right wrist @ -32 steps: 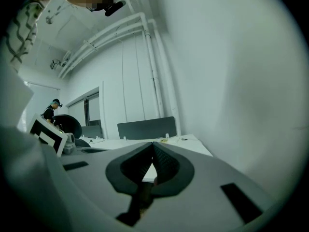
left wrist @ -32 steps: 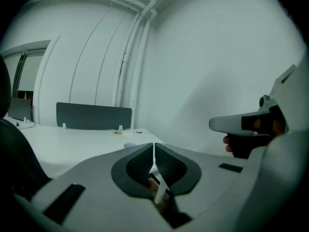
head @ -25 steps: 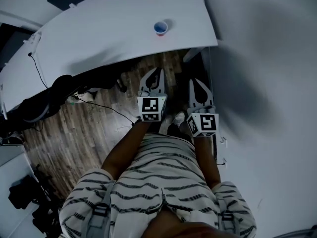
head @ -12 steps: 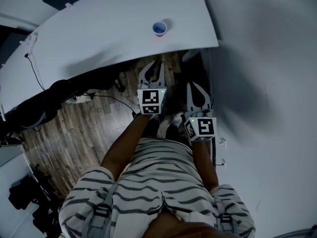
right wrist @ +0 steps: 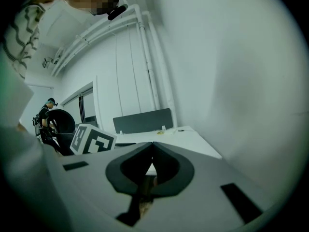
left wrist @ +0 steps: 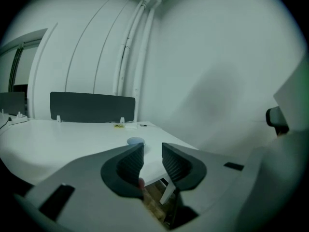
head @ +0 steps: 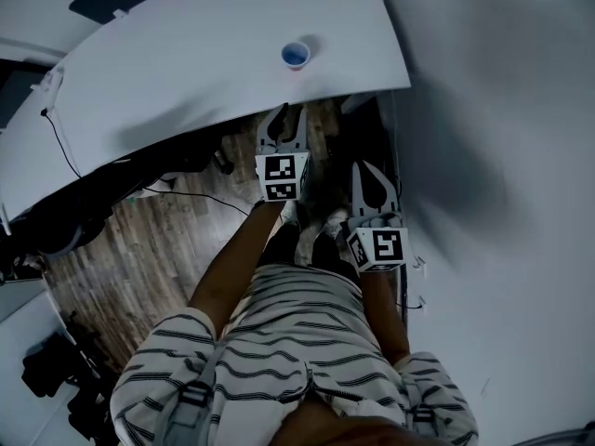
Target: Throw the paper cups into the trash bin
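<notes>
The left tongs (head: 289, 119) have advanced to the tabletop's (head: 186, 72) near edge, jaws just opening narrowly, empty. The right tongs (right wrist: 153, 148) are pressed together, empty. The paper cup (head: 296, 55) stands near that edge.

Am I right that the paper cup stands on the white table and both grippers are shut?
Only the right gripper is shut; the left gripper view shows the left gripper has just been opening, nothing between its jaws. The paper cup stands on the white table.

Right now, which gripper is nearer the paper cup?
Left. The left gripper, jaws just opening and empty, is at the desk edge facing the paper cup; the right gripper hangs farther back.
</notes>
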